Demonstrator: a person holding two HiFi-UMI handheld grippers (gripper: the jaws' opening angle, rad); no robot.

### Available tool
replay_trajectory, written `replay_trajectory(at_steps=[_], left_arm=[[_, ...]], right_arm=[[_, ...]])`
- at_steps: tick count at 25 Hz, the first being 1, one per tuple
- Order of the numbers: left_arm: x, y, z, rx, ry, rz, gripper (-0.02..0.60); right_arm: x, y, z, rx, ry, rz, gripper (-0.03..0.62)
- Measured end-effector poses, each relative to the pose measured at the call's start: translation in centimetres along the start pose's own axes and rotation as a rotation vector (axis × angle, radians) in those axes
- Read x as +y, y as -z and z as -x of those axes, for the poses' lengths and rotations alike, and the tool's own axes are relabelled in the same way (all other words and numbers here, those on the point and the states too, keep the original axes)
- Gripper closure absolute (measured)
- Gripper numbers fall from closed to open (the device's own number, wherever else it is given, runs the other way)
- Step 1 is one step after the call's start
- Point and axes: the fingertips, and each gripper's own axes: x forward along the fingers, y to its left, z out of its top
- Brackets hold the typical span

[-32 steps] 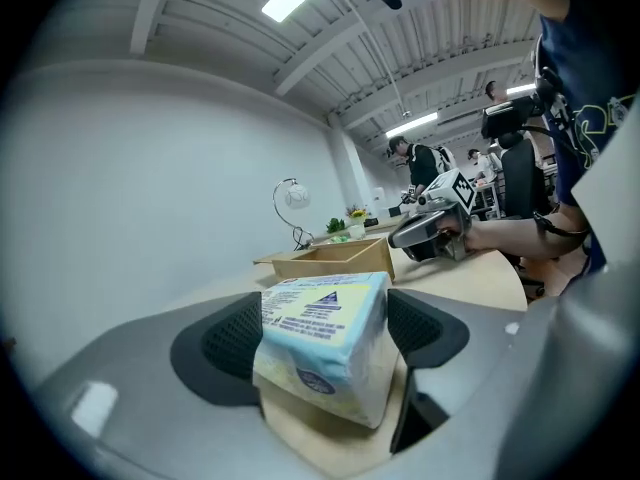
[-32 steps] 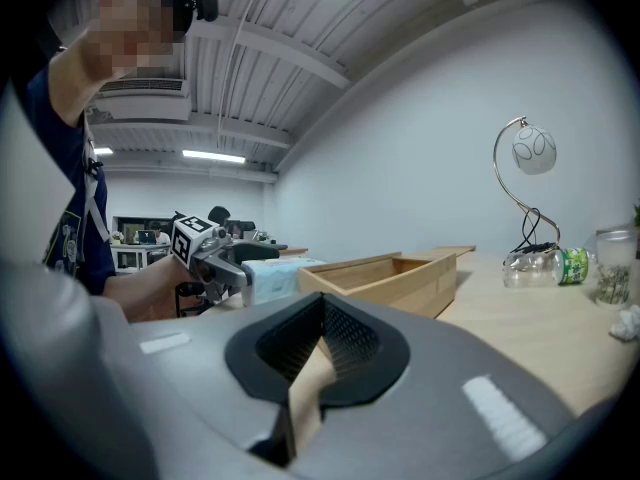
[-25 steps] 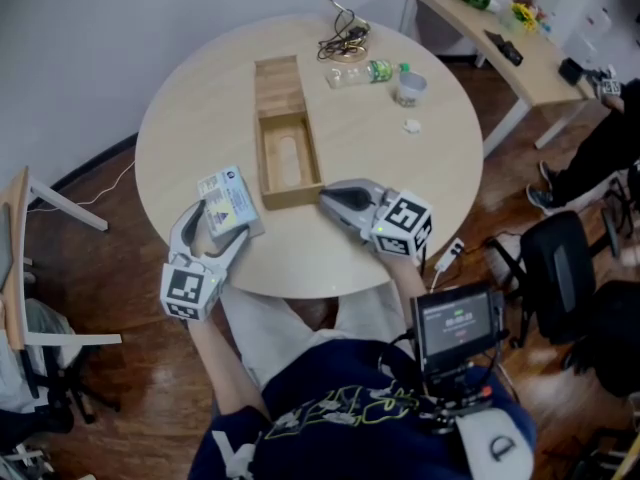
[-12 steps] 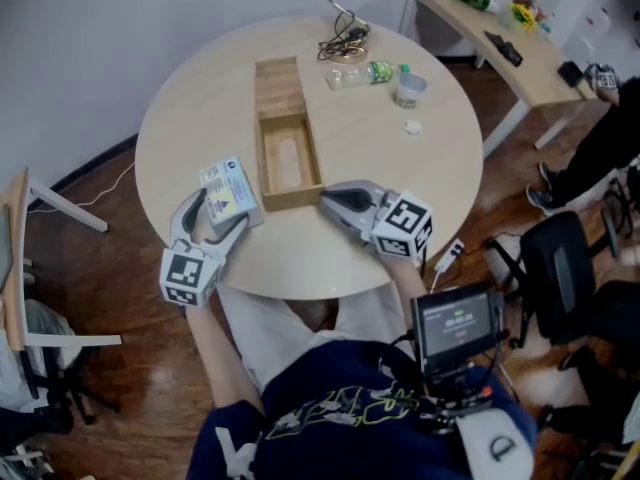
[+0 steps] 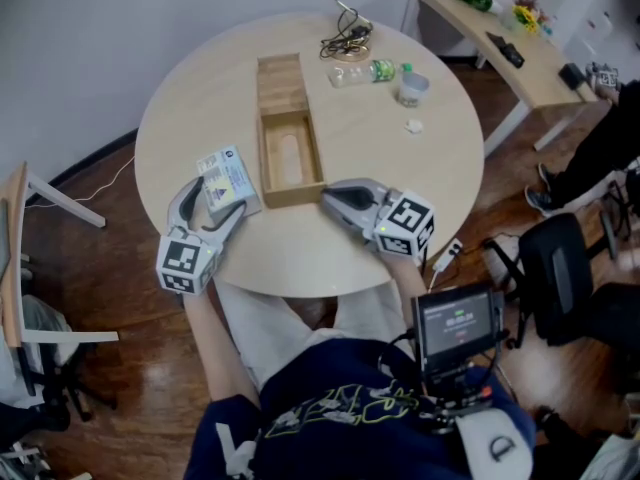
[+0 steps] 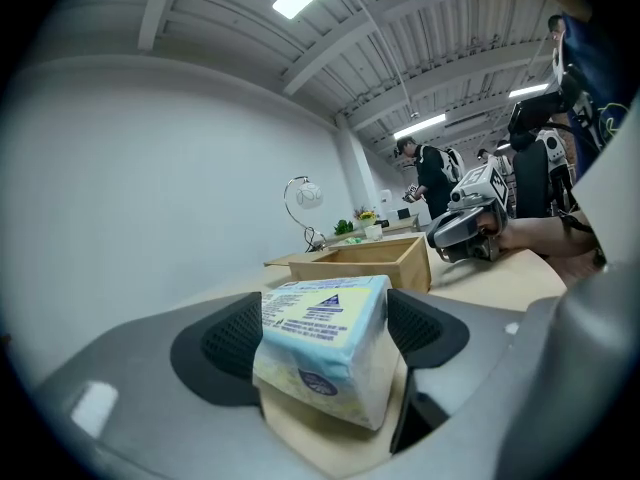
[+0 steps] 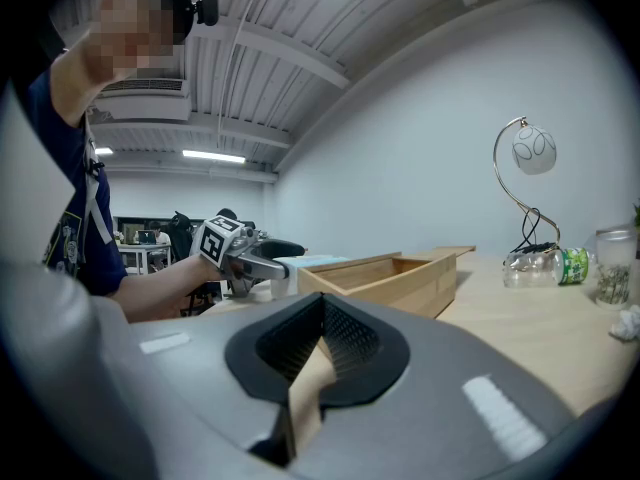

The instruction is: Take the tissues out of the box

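A: Your left claw is clamped on the soft pale-blue and white tissue pack. In the left gripper view both black pads press on its sides, spread wide to take it. The pack sits tilted between them with its printed face up.

B: That puts the pack outside the long open-topped wooden box. You have it just beside the box's left wall, close to the near-left corner, over the round pale wooden desk. I cannot tell whether its underside rests on the desk.

A: Your right claw is closed with nothing in it. In the right gripper view its dark pads meet, and only a sliver of desk shows below them.

B: Its tip lies at the box's near-right corner. I cannot tell whether it touches the wood or sits just beside it. Both of your claws point away from you, nearly level with the desk.

A: A flat wooden lid covers the far part of the box. The near part is open, and an oval outline shows on its floor.

B: Well beyond the box, a clear plastic bottle with a green label lies on its side. A clear cup stands near it and a small white crumpled scrap lies close by. A thin arched metal lamp stands at the far edge with dark cable coiled at its foot.
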Motion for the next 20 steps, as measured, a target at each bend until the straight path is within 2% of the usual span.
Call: replay_trajectory(at_steps=[4,10,13,17,20], left_arm=[[-0.5,-1.8,0.8,-0.069,0.013,0.057,0.18],[-0.3,-1.7,2.0,-0.106,-0.001,0.106,0.179],[0.1,-2.8,3.0,-0.138,-0.051,0.111,0.181],[0.1,-5.6,5.0,-0.262,-0.097,0.152,0.181],[-0.5,-6.4,5.5,-0.262,-0.103,0.133,0.181]], right_arm=[[0.0,-0.4,0.0,0.004,0.005,0.002,0.597],[-0.1,0.0,0.0,0.008,0.002,0.003,0.597],[-0.1,-0.1,0.0,0.005,0.0,0.003,0.597],[-0.1,-0.3,0.1,0.003,0.007,0.0,0.597],[0.0,-0.4,0.1,-0.001,0.006,-0.004,0.597]])
